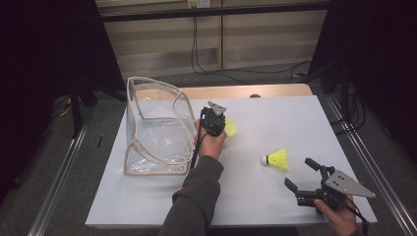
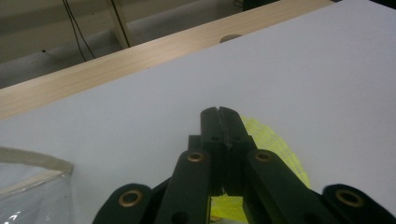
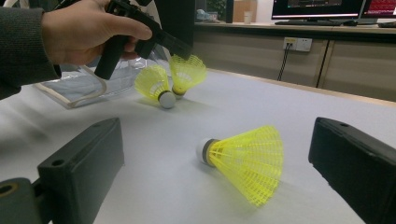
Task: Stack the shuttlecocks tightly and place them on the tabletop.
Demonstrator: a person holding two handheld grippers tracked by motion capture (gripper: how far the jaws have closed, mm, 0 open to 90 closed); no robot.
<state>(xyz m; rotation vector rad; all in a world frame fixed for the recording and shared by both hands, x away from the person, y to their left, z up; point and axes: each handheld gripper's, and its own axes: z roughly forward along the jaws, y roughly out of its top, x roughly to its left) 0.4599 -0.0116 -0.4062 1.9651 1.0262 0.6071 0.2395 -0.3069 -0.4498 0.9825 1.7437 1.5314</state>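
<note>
Lying cork-first toward the clear bag (image 1: 157,130), skirt flaring away: loose shuttlecock (image 1: 276,159), resting just ahead of right gripper (image 1: 300,173), fingers gaping. Left gripper (image 1: 216,118), beside that bag, pinching another shuttlecock (image 3: 187,72).

Three yellow shuttlecocks: two (image 3: 188,72) (image 3: 155,85) by the clear bag, one (image 1: 276,159) lying apart.
</note>
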